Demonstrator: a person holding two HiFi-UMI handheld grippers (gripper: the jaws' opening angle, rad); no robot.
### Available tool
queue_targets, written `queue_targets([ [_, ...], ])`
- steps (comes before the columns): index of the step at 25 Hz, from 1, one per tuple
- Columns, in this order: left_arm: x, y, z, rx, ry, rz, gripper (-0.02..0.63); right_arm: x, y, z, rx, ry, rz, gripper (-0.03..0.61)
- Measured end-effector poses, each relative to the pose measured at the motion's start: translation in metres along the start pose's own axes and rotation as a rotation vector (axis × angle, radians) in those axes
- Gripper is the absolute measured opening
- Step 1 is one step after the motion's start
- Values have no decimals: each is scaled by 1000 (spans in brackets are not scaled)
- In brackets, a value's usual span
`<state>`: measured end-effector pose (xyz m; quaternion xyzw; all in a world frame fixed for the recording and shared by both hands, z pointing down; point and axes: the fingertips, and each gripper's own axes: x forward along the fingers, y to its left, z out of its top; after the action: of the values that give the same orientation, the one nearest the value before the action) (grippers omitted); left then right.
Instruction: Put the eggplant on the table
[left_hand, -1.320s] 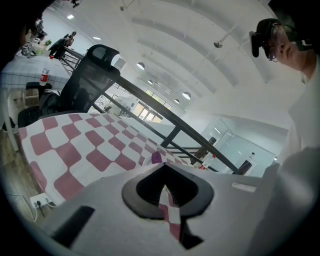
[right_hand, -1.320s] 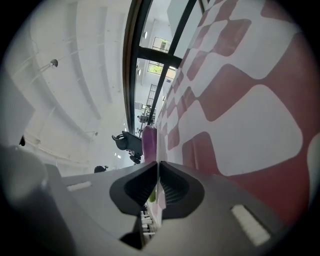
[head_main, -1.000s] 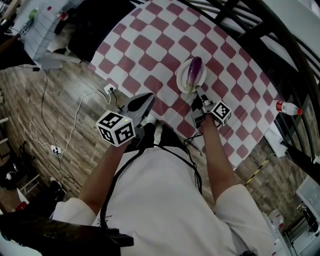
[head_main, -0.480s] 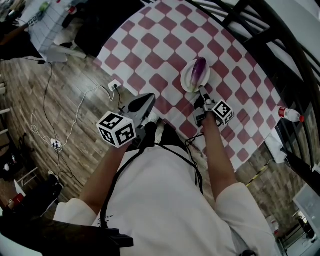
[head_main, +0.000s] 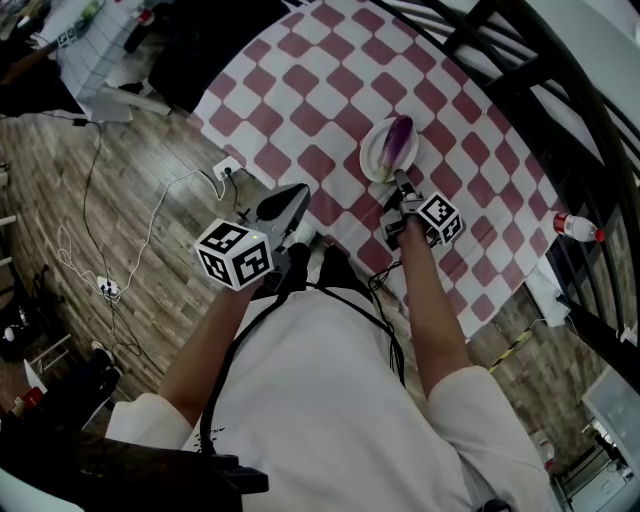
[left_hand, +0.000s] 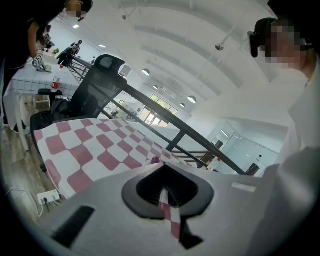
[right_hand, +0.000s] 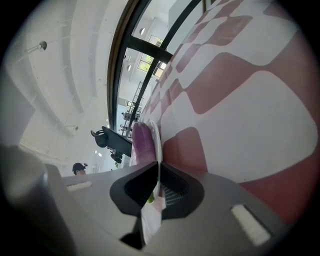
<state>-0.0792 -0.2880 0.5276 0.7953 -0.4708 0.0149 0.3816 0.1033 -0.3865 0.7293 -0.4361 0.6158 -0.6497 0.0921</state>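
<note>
Eggplant (head_main: 396, 140) lies in white plate (head_main: 372, 161); right tongs (head_main: 400, 180) apparently pinching rim.

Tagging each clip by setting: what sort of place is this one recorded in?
Probably a large open workspace or lab hall, not a home: a black office chair by the red-and-white checked tablecloth, a white power strip with loose cables on the wood-plank floor, and a high white ceiling.
</note>
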Motion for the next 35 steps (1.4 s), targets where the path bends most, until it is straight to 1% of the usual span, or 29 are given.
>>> queue_targets([
  [7, 0, -1, -3, 9, 15, -5, 6, 0, -7, 0, -29, -13, -117, 35],
  [13, -1, -2, 2, 25, 16, -9, 6, 1, -10, 0, -115, 17, -235, 55],
  [17, -2, -6, 7, 36, 12, -26, 6, 1, -9, 0, -145, 36, -279, 66],
  [21, -6, -8, 12, 45, 7, -39, 6, -2, -3, -2, -140, 35, -265, 121],
  [22, -7, -8, 13, 48, 5, -42, 6, -4, -2, -2, -141, 31, -264, 126],
  [26, -10, -7, 18, 49, -2, -54, 6, -16, 3, 0, -136, 15, -237, 126],
  [35, -10, -13, 25, 60, -7, -91, 6, -42, 32, -5, -137, -15, -121, 109],
])
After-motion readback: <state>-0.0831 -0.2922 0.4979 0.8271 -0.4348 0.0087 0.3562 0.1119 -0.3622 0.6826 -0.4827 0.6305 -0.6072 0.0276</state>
